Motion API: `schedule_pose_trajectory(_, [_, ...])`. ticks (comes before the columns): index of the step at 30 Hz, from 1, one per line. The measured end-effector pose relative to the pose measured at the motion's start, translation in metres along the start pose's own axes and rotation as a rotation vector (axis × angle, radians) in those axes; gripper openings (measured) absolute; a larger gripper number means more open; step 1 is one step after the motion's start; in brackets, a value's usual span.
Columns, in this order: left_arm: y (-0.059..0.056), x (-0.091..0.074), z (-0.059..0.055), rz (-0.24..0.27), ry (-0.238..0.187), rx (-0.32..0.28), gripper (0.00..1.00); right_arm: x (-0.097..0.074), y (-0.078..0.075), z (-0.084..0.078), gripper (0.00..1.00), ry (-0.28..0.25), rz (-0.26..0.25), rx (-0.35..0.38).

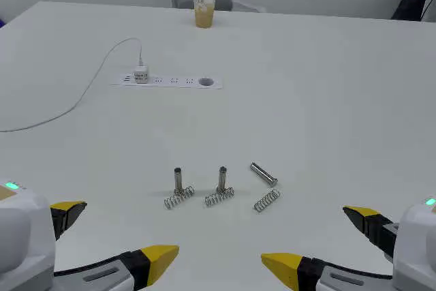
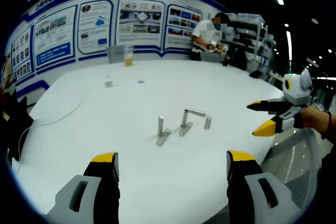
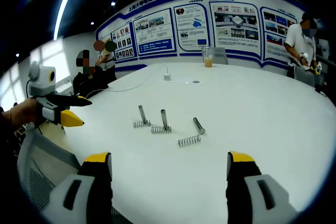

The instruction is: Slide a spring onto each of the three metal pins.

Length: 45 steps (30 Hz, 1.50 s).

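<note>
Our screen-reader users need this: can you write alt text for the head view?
On a white table, the left pin and middle pin stand upright and the right pin lies flat; loose springs lie one beside each. The left gripper and right gripper hover open nearer the camera.

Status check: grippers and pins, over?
Left gripper and right gripper open, empty. Left pin and middle pin upright, right pin lying flat. Three springs loose alongside, none fitted. Nothing blocking.

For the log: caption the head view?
Two pins upright, one lying, three springs loose beside them, both claws open.
</note>
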<state>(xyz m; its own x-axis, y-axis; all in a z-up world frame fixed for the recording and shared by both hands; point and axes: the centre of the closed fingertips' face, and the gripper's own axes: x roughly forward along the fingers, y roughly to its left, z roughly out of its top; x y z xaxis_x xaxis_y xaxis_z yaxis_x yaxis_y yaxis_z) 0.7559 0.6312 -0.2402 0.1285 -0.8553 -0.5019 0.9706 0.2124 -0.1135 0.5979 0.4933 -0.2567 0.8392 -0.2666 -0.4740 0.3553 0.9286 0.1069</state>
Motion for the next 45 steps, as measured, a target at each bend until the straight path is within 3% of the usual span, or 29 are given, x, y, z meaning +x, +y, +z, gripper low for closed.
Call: schedule_pose_trajectory(45, [-0.0032,0.0039,0.0062,-0.015,-0.021,-0.001,0.86,0.0028,-0.0044,-0.0007,0.9,0.025,0.002,-0.01])
